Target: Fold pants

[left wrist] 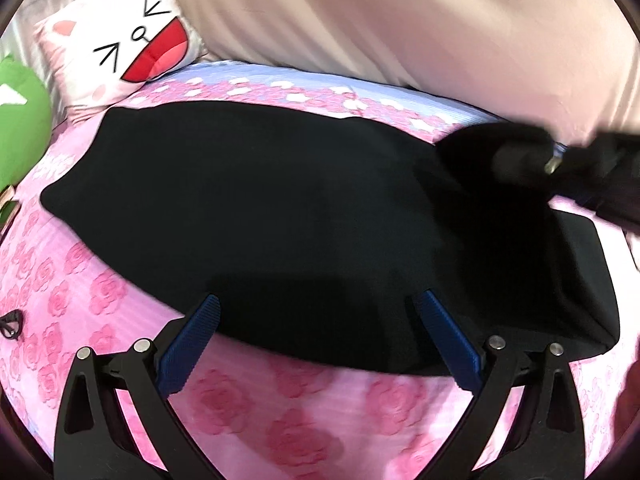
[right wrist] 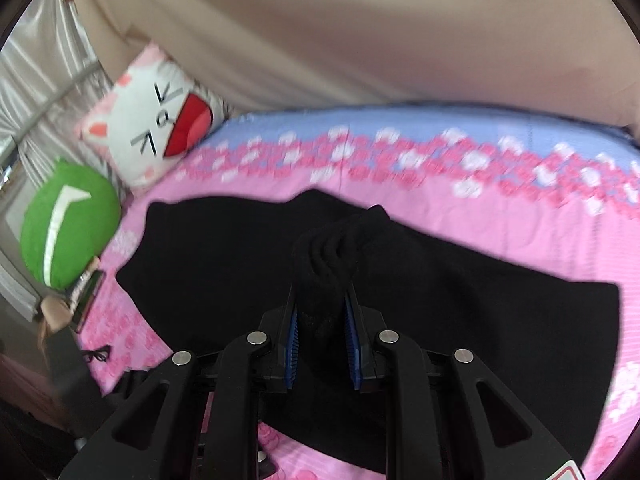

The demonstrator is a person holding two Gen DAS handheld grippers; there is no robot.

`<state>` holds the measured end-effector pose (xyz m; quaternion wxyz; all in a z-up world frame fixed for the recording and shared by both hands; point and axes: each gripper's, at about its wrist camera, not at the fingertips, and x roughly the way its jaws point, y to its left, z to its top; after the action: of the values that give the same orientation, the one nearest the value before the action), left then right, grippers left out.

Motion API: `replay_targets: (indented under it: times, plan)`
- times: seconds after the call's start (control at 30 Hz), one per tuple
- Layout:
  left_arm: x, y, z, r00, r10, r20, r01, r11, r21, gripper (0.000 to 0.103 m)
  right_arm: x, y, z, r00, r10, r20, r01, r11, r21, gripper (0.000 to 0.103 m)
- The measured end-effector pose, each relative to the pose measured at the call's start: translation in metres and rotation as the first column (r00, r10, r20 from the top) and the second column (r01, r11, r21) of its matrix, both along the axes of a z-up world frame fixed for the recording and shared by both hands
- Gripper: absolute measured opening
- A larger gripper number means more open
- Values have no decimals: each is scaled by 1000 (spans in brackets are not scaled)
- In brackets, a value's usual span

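Black pants (left wrist: 260, 216) lie spread on a pink rose-patterned bed sheet (left wrist: 248, 404). My left gripper (left wrist: 320, 320) is open, its blue-padded fingers (left wrist: 188, 344) hovering over the near edge of the pants, holding nothing. My right gripper (right wrist: 322, 312) is shut on a bunched fold of the pants (right wrist: 332, 248) and lifts it above the flat cloth (right wrist: 500, 320). In the left wrist view the right gripper (left wrist: 528, 160) shows blurred at the right, gripping the cloth.
A white cat-face pillow (left wrist: 124, 40) and a green round cushion (left wrist: 20, 120) sit at the bed's far left. A beige curtain or wall (left wrist: 400, 20) runs behind the bed. Glasses (left wrist: 12, 324) lie on the sheet at the left. The sheet's far strip is blue (right wrist: 400, 124).
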<state>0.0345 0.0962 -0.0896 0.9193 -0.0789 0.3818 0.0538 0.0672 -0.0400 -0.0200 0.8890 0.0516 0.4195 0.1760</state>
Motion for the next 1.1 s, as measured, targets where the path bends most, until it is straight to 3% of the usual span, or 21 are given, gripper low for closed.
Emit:
replay_targets:
  times: [0.07,0.2,0.23,0.33,0.47,0.53,0.63,0.73,0.87,0.9,0.93,1.0,1.03,1.1]
  plan:
    - [-5,11,-2,1000,13,-3,-13,1000,1,98,4,7,-19,999,12,-39,-12,1000,-11,22]
    - [-11,27,-4,999,35,-5,-35,999,-18,98,4,22,-50,994,54,-98,-59,997,-47,45]
    - [-11,29,-5,999,36,-9,-36,999,-25,98,-1,24,-49,995,62,-80,-66,996,-53,50]
    - [-10,33,-8,999,29,-21,-30,999,-43,98,-33,17,-22,998,66,6,-65,996,-67,52]
    - [-10,36,-6,1000,-2,-17,0,997,-80,98,-74,-56,12,988,-94,124,99,994,-37,62]
    - [-7,34,-2,999,-44,-19,42,993,-109,98,-96,-99,13,967,-206,150,219,973,-77,62]
    - [9,27,-1,992,-110,-57,94,970,-225,98,-121,-147,0,937,-321,136,336,936,-107,62]
    - [29,12,8,996,-81,-45,70,976,-208,98,-133,-174,-18,921,-376,99,382,922,-60,62]
    - [56,-19,6,989,-126,-81,114,983,-143,98,-135,-187,-31,918,-389,75,392,919,-31,62]
    - [58,-24,4,987,-143,-80,130,981,-145,89,-135,-188,-33,919,-387,75,390,921,-25,62]
    - [61,-29,1,981,-169,-92,153,976,-158,74,-133,-189,-34,920,-385,74,388,922,-23,62]
    - [57,-35,3,983,-161,-83,151,982,-114,44,-131,-186,-34,923,-376,82,379,925,-32,62]
    - [53,-33,6,981,-178,-81,165,976,-140,38,-130,-184,-36,924,-373,83,376,926,-34,62]
    - [45,-23,12,978,-195,-78,176,962,-207,40,-131,-181,-32,928,-360,98,365,931,-29,62]
